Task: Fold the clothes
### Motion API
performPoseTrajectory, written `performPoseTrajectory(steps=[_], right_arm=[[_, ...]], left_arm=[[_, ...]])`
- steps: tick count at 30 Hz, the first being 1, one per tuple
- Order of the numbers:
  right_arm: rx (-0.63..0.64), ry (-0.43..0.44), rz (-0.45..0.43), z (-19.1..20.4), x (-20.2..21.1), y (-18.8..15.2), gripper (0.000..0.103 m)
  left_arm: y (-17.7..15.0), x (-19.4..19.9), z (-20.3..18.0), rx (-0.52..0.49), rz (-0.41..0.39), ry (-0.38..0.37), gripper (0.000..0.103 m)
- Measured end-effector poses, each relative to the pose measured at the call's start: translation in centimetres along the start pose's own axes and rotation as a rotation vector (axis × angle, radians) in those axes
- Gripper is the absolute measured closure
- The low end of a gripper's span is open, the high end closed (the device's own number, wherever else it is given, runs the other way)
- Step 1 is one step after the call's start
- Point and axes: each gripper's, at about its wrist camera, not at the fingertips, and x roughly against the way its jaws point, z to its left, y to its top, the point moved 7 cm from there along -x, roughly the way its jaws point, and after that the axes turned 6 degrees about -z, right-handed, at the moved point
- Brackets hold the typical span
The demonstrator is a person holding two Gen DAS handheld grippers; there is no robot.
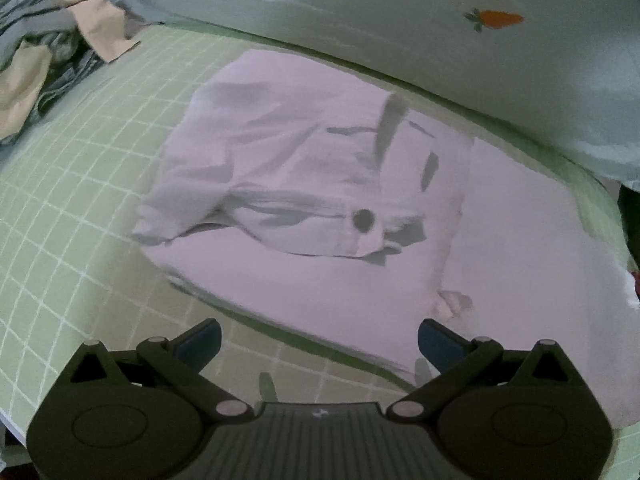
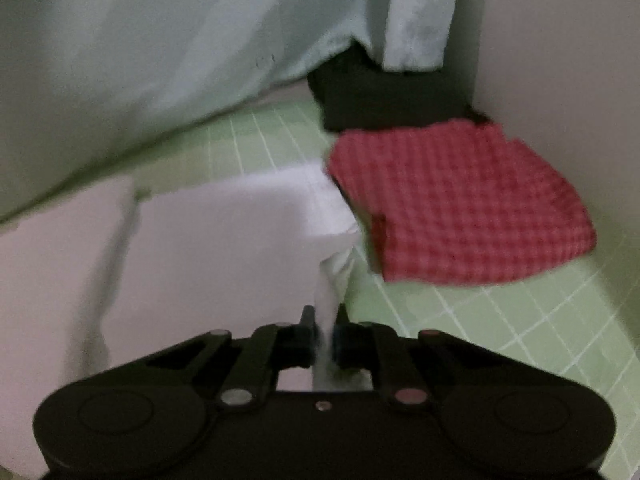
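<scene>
A pale pink garment [image 1: 320, 184] with a dark button [image 1: 363, 220] lies spread on the green checked sheet [image 1: 80, 184]. My left gripper [image 1: 319, 344] is open and empty, just short of the garment's near edge. In the right wrist view the same pink garment [image 2: 208, 240] lies flat at the left. My right gripper [image 2: 325, 332] is shut on a bunched corner of the pink garment [image 2: 326, 300], which rises between the jaws.
A folded red checked cloth [image 2: 460, 204] lies right of the pink garment, with a dark folded item [image 2: 384, 96] behind it. A pale blue quilt [image 1: 440, 40] with a carrot print runs along the back. A heap of beige and grey clothes [image 1: 44, 64] sits far left.
</scene>
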Motion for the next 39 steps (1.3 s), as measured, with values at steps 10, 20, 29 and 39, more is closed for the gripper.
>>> performPoseTrajectory(steps=[10, 20, 29, 39], right_arm=[[-0.06, 0.072, -0.18, 9.1, 6.2, 5.2, 0.094], [0.108, 0.26, -0.088, 30.6, 5.6, -1.3, 0.094], [0.139, 0.247, 0.089, 35.1, 5.1, -8.9, 0.072], [0.082, 0.216, 0.027, 32.2, 7.8, -5.3, 0.029]], left_arm=[[2.8, 0.8, 7.8, -0.025, -0.022, -0.023, 0.0], [4.7, 1.6, 17.6, -0.03, -0.037, 0.009, 0.0], [4.5, 0.7, 19.6, -0.031, -0.007, -0.014, 0.0], [4.3, 0.1, 15.3, -0.028, -0.024, -0.062, 0.0]])
